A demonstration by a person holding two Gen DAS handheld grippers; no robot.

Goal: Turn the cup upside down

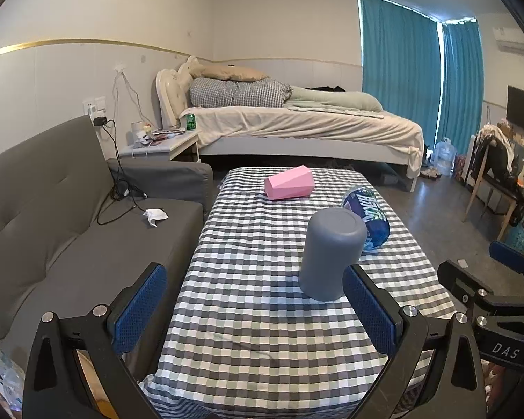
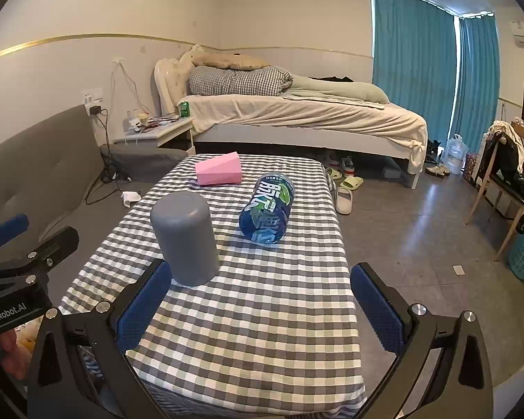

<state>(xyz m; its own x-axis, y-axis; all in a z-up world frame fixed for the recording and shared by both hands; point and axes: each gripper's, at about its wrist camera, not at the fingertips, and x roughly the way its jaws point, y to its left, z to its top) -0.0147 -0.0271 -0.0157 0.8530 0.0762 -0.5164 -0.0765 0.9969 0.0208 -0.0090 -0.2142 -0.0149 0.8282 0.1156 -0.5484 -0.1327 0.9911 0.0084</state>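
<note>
The rim of the gray cup (image 1: 332, 253) is hidden, because it stands mouth-down on the checkered table (image 1: 262, 331) with its closed base on top. The left gripper (image 1: 255, 309) and the right gripper (image 2: 260, 309) both hang with jaws spread wide, grasping nothing (the cup is near each one). Behind it lie a blue bottle (image 2: 267, 207) and a pink box (image 2: 220, 173). A gray sofa (image 1: 52, 227) and a bed (image 1: 297, 122) stand around.
</note>
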